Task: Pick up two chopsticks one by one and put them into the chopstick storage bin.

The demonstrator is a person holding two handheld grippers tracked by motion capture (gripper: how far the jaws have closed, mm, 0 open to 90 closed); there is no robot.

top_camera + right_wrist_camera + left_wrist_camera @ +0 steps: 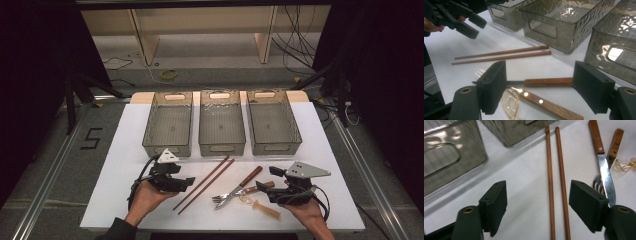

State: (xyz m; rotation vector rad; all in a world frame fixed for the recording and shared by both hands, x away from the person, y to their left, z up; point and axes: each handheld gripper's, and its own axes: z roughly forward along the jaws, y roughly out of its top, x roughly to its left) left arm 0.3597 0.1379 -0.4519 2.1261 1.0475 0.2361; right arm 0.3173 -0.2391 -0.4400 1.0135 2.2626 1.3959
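Open white table (120, 150) around both grippers, three grey bins (222, 122) lined across the upper middle of the frame. Seen close in left gripper view: chopsticks (556, 182) lying between the spread jaws of left gripper (537, 205), untouched. Low at lower right, right gripper (540, 87) held with jaws wide apart over knife (541, 81), fork (549, 103) and clear spoon (510, 103).

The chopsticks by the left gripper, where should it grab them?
Probably around the middle of the chopsticks, coming straight down from above. They lie flat on the table, side by side and nearly touching, so one pinch across both thin sticks could lift the pair. The left gripper already hangs open with its jaws either side of them.
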